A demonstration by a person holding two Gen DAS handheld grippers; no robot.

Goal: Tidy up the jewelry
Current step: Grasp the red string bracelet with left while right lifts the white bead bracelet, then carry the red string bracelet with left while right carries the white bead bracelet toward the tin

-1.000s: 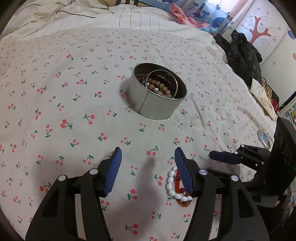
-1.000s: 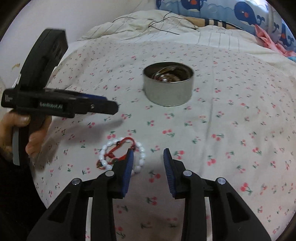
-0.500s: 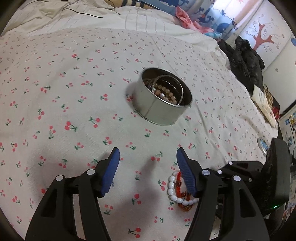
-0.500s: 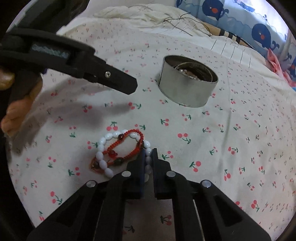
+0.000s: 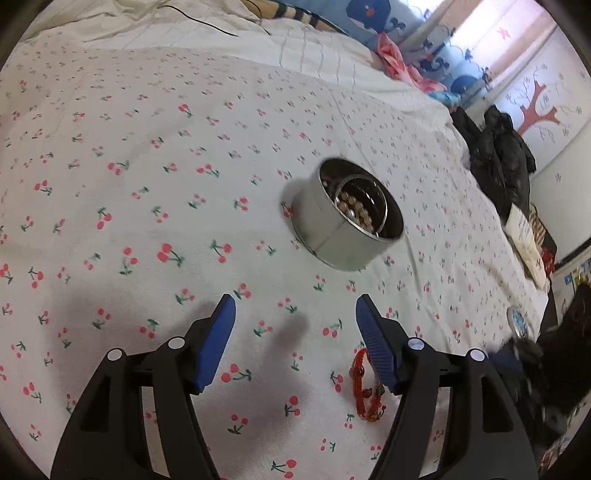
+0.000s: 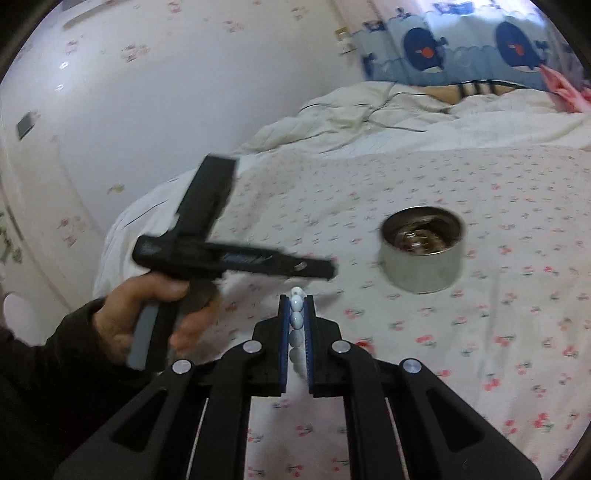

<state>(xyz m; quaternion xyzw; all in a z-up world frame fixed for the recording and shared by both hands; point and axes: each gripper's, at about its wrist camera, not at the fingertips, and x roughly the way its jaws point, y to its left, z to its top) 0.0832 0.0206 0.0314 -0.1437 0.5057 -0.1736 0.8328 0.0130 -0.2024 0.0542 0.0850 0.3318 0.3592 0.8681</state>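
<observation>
In the right wrist view, my right gripper (image 6: pixel 297 299) is shut on a white bead bracelet (image 6: pixel 296 325), lifted off the cherry-print sheet (image 6: pixel 480 350). A red cord bracelet (image 5: pixel 364 387) lies on the sheet just beside the right finger of my left gripper (image 5: pixel 295 299). The left gripper's jaws are opening with nothing between them. A round silver tin (image 5: pixel 332 236) stands further back, holding a bead bracelet and a metal bangle. The tin (image 6: pixel 423 258) sits ahead and to the right of the held beads. A hand (image 6: pixel 147 314) holds the left gripper (image 6: pixel 236 258) at the left.
A rumpled cream duvet (image 6: pixel 369 118) with a black cable (image 5: pixel 207 22) lies behind the tin. Dark clothes (image 5: pixel 495 155) are heaped at the bed's right edge, with papers (image 5: pixel 524 240) and a small round object (image 5: pixel 519 321) nearer. A white wall (image 6: pixel 147 92) rises at the left.
My right gripper shut on the white bead bracelet and lifted it off the sheet, leaving the red bracelet behind. The left jaws have spread a little wider.
</observation>
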